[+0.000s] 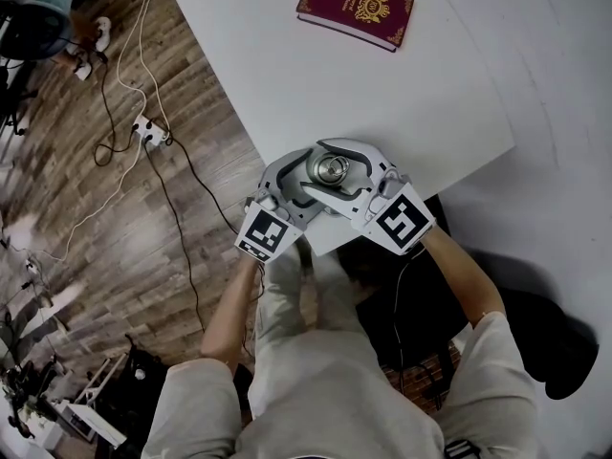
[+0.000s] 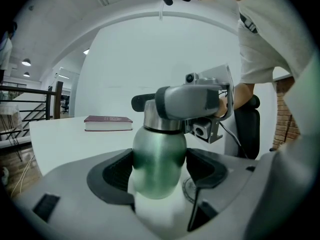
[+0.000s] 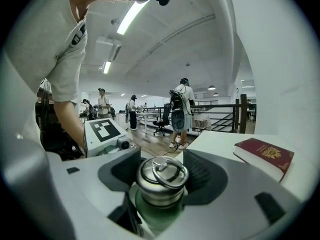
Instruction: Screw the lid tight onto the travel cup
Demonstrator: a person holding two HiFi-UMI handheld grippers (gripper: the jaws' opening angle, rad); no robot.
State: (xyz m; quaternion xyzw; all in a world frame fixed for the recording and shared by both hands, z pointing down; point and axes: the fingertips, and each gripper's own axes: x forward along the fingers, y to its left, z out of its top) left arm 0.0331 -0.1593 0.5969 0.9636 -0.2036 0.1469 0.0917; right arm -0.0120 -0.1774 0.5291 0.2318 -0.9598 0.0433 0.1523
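Observation:
A green metal travel cup (image 2: 159, 156) stands between the black pads of my left gripper (image 2: 159, 179), which is shut on its body near the table's front edge. On the cup sits its steel lid (image 3: 161, 180) with a ring handle on top. My right gripper (image 3: 162, 184) reaches in from the opposite side, and its pads lie against both sides of the lid. From the head view the lid (image 1: 332, 168) shows between the two grippers, left (image 1: 302, 189) and right (image 1: 352, 168). The cup's base is hidden behind the left jaws.
A maroon book (image 1: 356, 8) lies at the far side of the white table (image 1: 411, 94). Cables and a power strip (image 1: 150, 130) lie on the wooden floor to the left. Several people (image 3: 179, 111) stand far off in the hall.

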